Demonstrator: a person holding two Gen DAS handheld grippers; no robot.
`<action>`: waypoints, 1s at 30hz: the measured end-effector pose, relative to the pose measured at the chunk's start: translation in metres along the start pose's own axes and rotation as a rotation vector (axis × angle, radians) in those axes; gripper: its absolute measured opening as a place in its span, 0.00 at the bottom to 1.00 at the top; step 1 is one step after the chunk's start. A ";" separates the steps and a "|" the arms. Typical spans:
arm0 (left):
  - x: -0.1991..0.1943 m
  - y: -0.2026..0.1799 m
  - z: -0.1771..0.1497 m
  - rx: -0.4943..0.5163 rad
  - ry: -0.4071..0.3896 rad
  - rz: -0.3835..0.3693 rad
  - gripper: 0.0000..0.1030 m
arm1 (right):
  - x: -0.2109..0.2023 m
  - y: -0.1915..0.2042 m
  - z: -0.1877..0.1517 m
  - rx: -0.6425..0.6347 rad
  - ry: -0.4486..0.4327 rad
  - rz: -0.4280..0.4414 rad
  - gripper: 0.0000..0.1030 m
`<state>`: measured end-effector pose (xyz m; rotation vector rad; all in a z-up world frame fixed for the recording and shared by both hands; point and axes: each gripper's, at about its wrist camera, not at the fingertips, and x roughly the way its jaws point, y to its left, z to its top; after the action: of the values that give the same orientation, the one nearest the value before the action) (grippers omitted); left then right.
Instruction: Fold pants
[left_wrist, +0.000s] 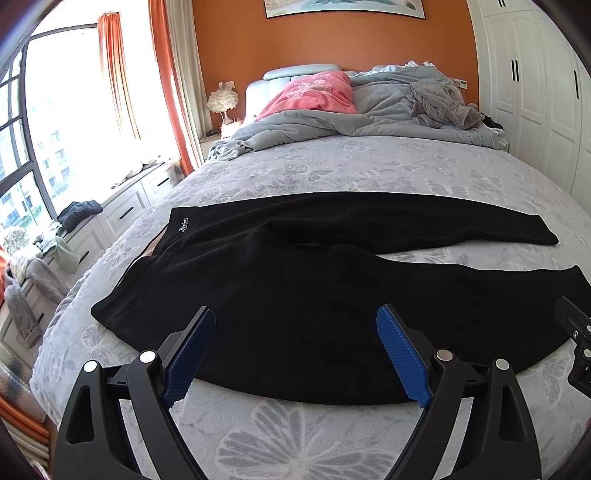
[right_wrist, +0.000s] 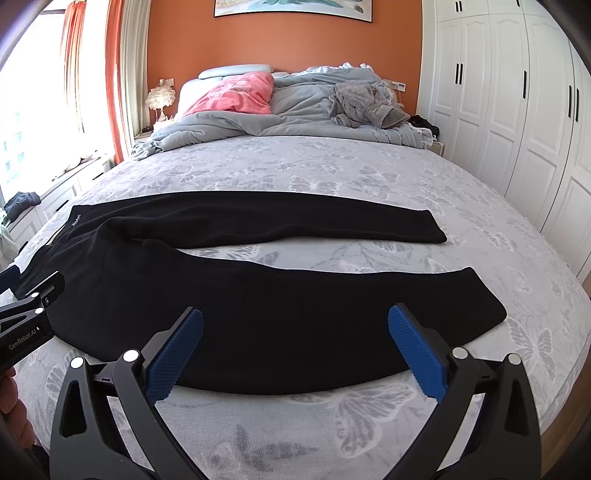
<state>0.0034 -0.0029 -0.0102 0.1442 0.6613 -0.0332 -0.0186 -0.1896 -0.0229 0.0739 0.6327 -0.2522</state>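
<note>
Black pants spread flat across grey butterfly-print bed, waistband left, two legs parted toward right. Left gripper over near hip, jaws spread, empty. Right gripper over near leg, jaws spread, empty.

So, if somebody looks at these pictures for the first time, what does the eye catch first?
Probably the black pants, spread flat across the near part of the bed with the two legs apart, pointing right. Next, both grippers, left and right, hover at the near edge with jaws open. Behind, a pink pillow lies against the orange wall.
</note>
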 end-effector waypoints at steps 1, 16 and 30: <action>0.000 0.000 0.000 0.000 0.002 0.000 0.84 | 0.000 0.000 -0.001 0.000 0.000 0.000 0.96; 0.047 0.079 0.086 -0.107 0.123 -0.261 0.89 | 0.071 -0.088 0.083 -0.053 0.124 0.030 0.96; 0.320 0.316 0.142 -0.715 0.391 0.012 0.88 | 0.307 -0.292 0.137 0.430 0.334 -0.066 0.96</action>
<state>0.3666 0.2941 -0.0578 -0.5473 1.0235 0.2481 0.2246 -0.5563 -0.0921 0.5173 0.9052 -0.4425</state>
